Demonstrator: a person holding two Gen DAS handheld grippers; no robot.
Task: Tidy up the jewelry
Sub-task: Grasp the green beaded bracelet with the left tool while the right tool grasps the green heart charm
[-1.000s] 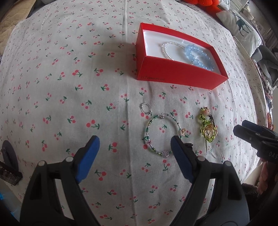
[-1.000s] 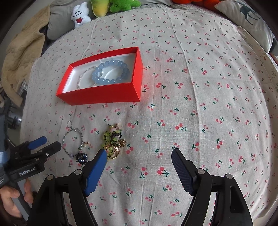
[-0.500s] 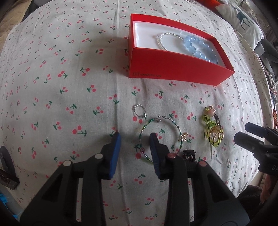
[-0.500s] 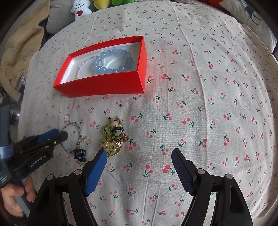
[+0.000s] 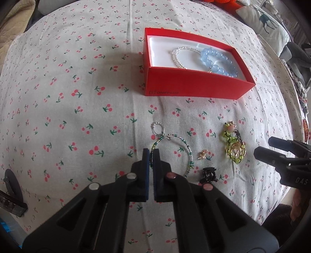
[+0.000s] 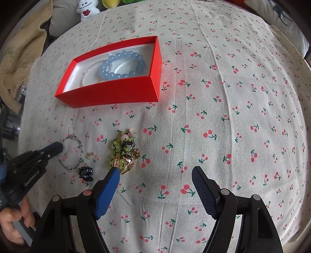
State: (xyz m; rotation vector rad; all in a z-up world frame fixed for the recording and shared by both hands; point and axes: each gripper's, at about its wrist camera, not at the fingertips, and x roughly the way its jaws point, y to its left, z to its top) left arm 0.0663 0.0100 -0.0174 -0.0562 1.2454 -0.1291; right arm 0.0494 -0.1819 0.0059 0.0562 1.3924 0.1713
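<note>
A green beaded bracelet lies on the cherry-print cloth in front of a red box. My left gripper is shut, its pads pinching the bracelet's left arc. Inside the box lie a blue bead bracelet and a pearl bracelet. My right gripper hangs open with only cloth between its fingers. Its left fingertip is beside a green and gold brooch.
A silver ring, a small gold earring and a black clip lie around the bracelet. Plush toys, a beige blanket and a pillow edge the cloth. A hand holds the left gripper.
The left gripper's jaws went from wide open to shut on the green bracelet's left side. The right gripper stayed open and in much the same place.
</note>
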